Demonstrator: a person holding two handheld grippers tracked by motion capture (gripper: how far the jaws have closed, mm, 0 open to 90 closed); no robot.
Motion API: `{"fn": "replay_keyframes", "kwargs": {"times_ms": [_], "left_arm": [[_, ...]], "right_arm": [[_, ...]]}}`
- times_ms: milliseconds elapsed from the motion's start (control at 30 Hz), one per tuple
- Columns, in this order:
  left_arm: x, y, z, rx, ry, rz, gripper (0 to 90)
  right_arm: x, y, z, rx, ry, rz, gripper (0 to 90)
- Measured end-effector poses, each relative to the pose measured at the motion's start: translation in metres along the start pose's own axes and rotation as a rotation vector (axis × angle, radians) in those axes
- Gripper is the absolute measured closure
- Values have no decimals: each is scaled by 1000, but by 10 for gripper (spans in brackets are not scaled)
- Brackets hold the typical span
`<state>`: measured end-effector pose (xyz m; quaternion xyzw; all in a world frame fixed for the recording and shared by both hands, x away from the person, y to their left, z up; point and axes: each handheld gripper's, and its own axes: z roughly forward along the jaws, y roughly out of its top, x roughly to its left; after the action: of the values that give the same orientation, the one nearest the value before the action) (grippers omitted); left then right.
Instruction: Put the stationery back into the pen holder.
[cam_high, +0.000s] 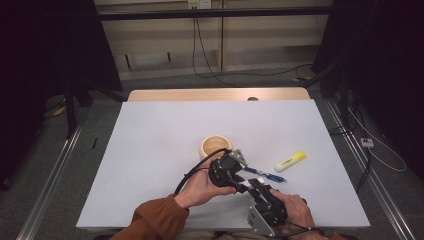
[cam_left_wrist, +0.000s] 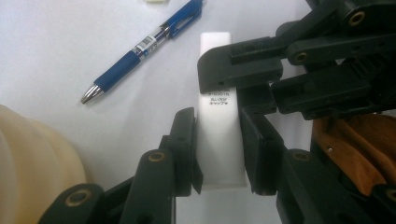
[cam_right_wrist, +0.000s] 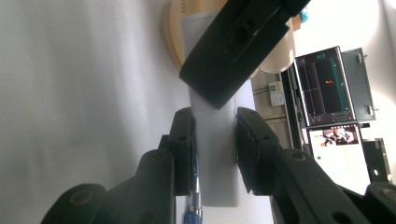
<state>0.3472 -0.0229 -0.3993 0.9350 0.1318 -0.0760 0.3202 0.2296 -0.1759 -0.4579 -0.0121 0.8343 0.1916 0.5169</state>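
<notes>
A white oblong stick (cam_left_wrist: 219, 154) with small dark print sits between the two pads of my left gripper (cam_left_wrist: 217, 140), which is shut on its lower part. My right gripper (cam_left_wrist: 233, 86) reaches in from the right and clamps the stick's upper part. In the right gripper view its own jaws (cam_right_wrist: 215, 144) press both sides of the white stick (cam_right_wrist: 215, 182), with a jaw of the left gripper crossing in front. In the high view both grippers, left (cam_high: 235, 177) and right (cam_high: 255, 192), meet near the table's front, just in front of the wooden bowl (cam_high: 216, 146).
A blue pen (cam_high: 265, 175) lies right of the grippers, with a yellow highlighter (cam_high: 290, 161) farther right. The bowl (cam_left_wrist: 37, 172) is close beside the left gripper. The white table (cam_high: 150, 150) has free room at left and back. Cables and dark stands surround it.
</notes>
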Motion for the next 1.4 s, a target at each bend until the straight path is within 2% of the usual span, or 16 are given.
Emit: {"fn": "replay_keyframes", "kwargs": {"times_ms": [67, 100, 200, 267, 367, 533, 667, 733, 833, 867, 933, 1067, 1167, 1400], "left_arm": [[1, 0, -2, -4, 0, -2, 675], [2, 0, -2, -13, -18, -5, 674], [1, 0, -1, -16, -13, 22, 671], [1, -1, 0, -21, -16, 21, 663], [1, -2, 0, -39, -18, 4, 603], [-1, -9, -2, -25, 28, 22, 476], [-3, -17, -6, -41, 62, 9, 343], [-6, -22, -8, -42, 85, 7, 299], [-9, -31, -11, -44, 96, 9, 258], [-10, -33, -12, -51, 105, 9, 233], [-11, -40, -15, -53, 122, 18, 210], [-11, -55, -22, -84, 150, 1, 152], [-12, -65, -27, -111, 193, -38, 81], [-11, -88, -41, -154, 208, -77, 71]], "right_arm": [[0, 0, 0, -3, 3, 3, 705], [0, 0, 0, -13, -2, 17, 708], [-1, -1, -1, -15, 6, 25, 713], [-1, -1, -1, -13, 8, 43, 717], [-3, -2, -1, -15, 16, 54, 718], [-5, -5, -1, -10, 23, 102, 718], [-9, -9, -1, -2, 25, 130, 718], [-10, -10, -2, 2, 28, 162, 718], [-14, -14, -1, -6, 41, 217, 718], [-15, -15, -2, 6, 41, 257, 717], [-17, -17, -1, 2, 56, 299, 718], [-21, -22, -1, -1, 68, 366, 718], [-24, -24, 0, -3, 75, 412, 717], [-30, -31, 1, -19, 108, 547, 717]]}}
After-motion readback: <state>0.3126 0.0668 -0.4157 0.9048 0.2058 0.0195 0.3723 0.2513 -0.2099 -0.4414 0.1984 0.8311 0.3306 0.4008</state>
